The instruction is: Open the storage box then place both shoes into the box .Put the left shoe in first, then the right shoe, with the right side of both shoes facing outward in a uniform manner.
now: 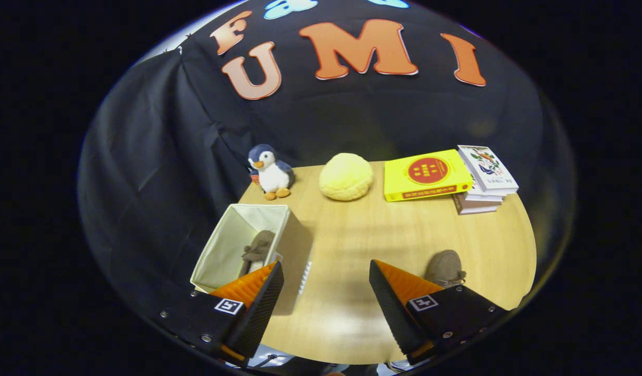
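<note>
Hovering above the bench [362, 230], I have the tongs [326, 284] spread wide with nothing between them, only bare wood showing in the gap. The storage box [221, 245] sits just ahead of my left finger, at the bench's near left corner, already open at the top. One brown shoe [257, 250] stands inside it against the right-hand wall, so I judge the first half of the placing is done and the second shoe is the step in hand. That other shoe [444, 267] lies on the bench just beyond my right finger, well apart from the box.

The next move, as I read it, calls for swinging the tongs to the right, lowering them over that shoe, closing on it across its width, then carrying it over to set beside the first with the same side facing out.

Much is hard to tell from here. My right finger covers the near part of the shoe on the bench, so I cannot say which way its toe points. My left finger hides the near wall of the box and the lower part of the shoe inside, and I cannot tell which of its sides faces outward. Whether the box has a lid, I cannot make out either.
</note>
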Tool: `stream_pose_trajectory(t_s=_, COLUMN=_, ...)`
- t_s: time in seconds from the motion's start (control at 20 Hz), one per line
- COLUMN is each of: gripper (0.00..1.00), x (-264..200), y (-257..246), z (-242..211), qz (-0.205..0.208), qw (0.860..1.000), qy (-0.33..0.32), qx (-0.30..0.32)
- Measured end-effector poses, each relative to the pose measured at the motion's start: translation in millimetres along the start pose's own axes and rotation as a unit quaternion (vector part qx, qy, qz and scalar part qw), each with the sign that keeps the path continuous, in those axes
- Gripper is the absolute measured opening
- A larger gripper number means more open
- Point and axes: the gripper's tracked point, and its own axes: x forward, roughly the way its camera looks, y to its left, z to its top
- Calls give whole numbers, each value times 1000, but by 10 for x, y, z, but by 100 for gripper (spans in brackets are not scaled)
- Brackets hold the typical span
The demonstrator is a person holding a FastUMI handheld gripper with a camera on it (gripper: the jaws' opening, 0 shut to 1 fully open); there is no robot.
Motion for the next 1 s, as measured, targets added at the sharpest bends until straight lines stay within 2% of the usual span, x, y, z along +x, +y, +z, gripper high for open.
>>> stream_pose_trajectory(t_s=0.25, gripper=99, x=-80, y=-765, z=-283, qz=-41, qw=999, qy=15, qx=18)
stream_pose_trajectory(t_s=0.55, gripper=99, x=-7, y=-1584, z=-831, qz=-88, qw=994, qy=58, qx=32)
stream_pose_trajectory(t_s=0.8, gripper=98, x=299, y=-2104, z=-1383, qz=-112, qw=987, qy=110, qx=40)
stream_pose_trajectory(t_s=1.0, gripper=90, x=624, y=-2302, z=-1438, qz=-114, qw=987, qy=102, qx=47)
